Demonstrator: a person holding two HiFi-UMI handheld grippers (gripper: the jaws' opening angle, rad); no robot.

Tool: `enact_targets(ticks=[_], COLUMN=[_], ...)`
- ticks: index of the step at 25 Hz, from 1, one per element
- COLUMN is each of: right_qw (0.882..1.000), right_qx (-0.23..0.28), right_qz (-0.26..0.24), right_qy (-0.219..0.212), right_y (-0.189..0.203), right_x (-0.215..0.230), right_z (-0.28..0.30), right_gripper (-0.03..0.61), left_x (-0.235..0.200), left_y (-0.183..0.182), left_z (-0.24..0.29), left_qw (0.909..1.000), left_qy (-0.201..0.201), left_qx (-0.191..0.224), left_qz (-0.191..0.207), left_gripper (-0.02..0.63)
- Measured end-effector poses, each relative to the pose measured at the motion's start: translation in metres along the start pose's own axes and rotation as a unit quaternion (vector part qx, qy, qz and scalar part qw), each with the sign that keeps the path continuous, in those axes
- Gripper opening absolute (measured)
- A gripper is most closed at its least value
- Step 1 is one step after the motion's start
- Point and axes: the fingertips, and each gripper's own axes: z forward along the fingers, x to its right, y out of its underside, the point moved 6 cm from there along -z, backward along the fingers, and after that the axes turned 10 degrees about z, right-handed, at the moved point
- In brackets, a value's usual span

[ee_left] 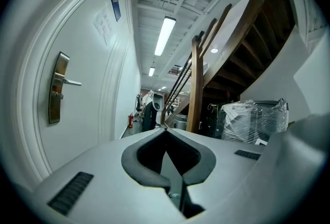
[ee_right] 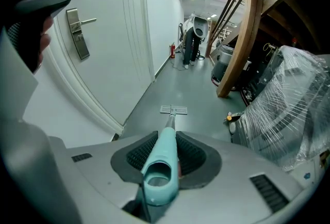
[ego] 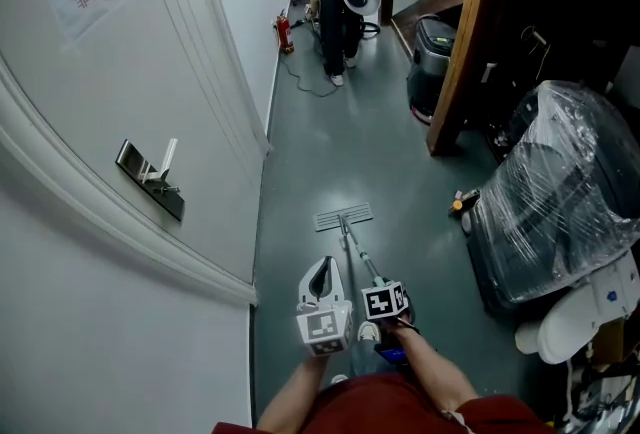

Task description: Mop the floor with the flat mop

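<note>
Ahead, the teal-handled flat mop (ee_right: 164, 161) runs toward 12 o'clock from the right gripper (ee_right: 170, 135), jaws clenched on it; left gripper (ee_left: 166, 131) closed, empty.

Left side, the door (ego: 100, 122); the flat mop (ego: 343, 217) lies on the floor (ego: 330, 142) near centre; wrapped bundle (ego: 560, 192) right, wooden post (ego: 465, 42) beyond it, fire extinguisher (ego: 285, 32) far left.

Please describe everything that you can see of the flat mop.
The flat mop has a thin, pale grey rectangular head lying flat on the grey-green floor. A slim metallic pole slants up from it and ends in a light teal, plastic-looking handle with a hollow end. The right hand-held gripper is shut on that handle. Nothing else appears to touch the mop.
</note>
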Motion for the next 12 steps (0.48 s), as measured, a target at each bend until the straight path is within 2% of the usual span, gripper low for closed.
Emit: enact_targets(ticks=[12], right_qw=[0.999], right_qx=[0.000], right_qz=[-0.027], right_qy=[-0.016], right_y=[-0.094], right_x=[0.040], right_z=[0.048], right_gripper=[0.118], left_x=[0.004], left_y=[-0.013], left_z=[0.108], left_qw=[0.9994], left_qy=[-0.031], left_qx=[-0.007], left_qz=[0.016], left_gripper=[0.015])
